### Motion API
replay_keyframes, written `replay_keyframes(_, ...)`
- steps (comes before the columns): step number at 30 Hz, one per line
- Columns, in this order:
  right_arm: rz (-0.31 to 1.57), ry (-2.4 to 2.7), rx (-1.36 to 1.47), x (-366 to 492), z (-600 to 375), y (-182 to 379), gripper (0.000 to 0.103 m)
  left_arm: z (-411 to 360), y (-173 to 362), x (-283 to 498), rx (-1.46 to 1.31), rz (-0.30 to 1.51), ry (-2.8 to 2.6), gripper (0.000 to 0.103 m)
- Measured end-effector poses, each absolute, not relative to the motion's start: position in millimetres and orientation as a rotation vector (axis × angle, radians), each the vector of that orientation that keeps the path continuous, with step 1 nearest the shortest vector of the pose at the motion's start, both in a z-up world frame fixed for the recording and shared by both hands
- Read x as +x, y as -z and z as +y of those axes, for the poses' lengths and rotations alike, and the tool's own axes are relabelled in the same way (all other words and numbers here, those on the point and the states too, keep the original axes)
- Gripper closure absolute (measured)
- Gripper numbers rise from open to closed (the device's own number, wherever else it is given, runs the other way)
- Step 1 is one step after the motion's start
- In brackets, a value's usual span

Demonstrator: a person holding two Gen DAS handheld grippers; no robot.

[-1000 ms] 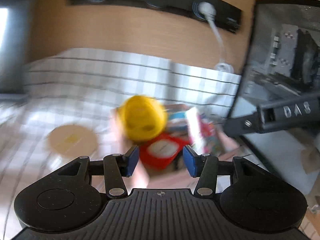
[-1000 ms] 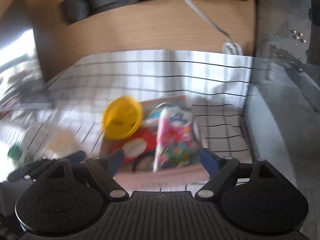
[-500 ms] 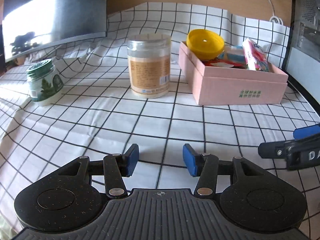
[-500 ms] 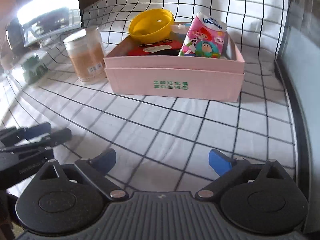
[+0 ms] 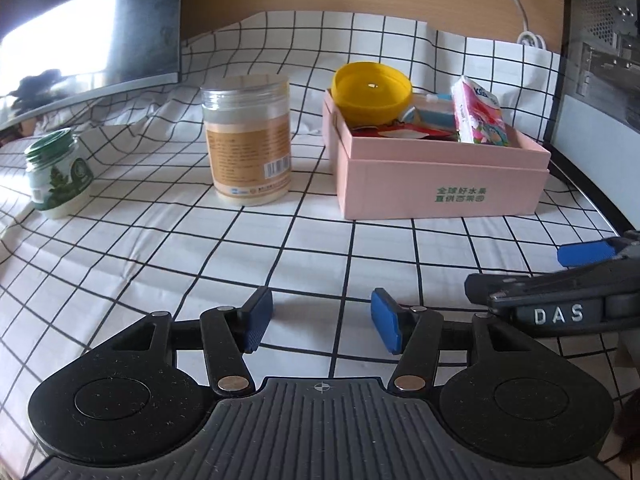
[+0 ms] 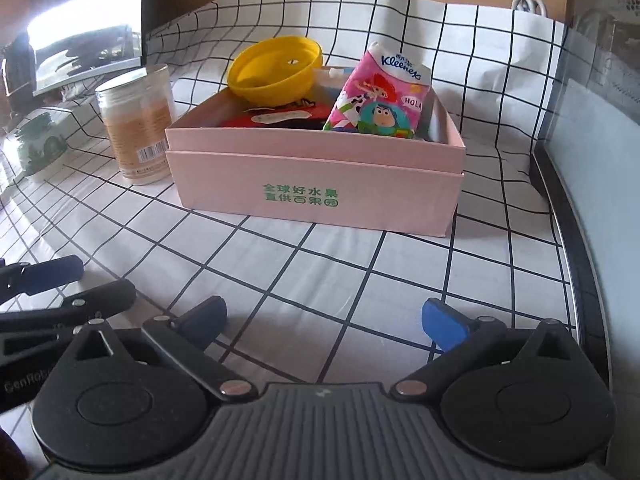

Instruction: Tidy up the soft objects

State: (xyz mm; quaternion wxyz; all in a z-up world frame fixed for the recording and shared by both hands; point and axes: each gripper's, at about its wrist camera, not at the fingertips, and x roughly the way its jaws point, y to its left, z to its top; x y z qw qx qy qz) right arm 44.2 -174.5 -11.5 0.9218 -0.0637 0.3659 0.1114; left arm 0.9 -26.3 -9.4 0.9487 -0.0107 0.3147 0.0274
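Note:
A pink box stands on the checked cloth. In it lie a yellow bowl tilted on the far left corner, a pink Kleenex tissue pack leaning upright, and a red packet. My left gripper is open and empty, low over the cloth in front of the box. My right gripper is open wide and empty, also in front of the box. Each gripper shows at the edge of the other's view.
A clear jar with an orange label stands left of the box. A small green-lidded jar stands farther left. A dark monitor is at the back left, a computer case at the right, a white cable on the wall.
Both grippers have drawn back from above the box and come down low over the cloth. The left gripper's jaws stand slightly wider than half a second ago.

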Motion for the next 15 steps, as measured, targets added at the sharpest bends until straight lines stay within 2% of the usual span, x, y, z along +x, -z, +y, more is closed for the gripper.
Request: replay_keyframes(15,0.698,-0.225,-0.12,35.4,-178.1,13.8,0.0,-25.6,9.0,0.4,-0.023,0.637,-0.059,0.044)
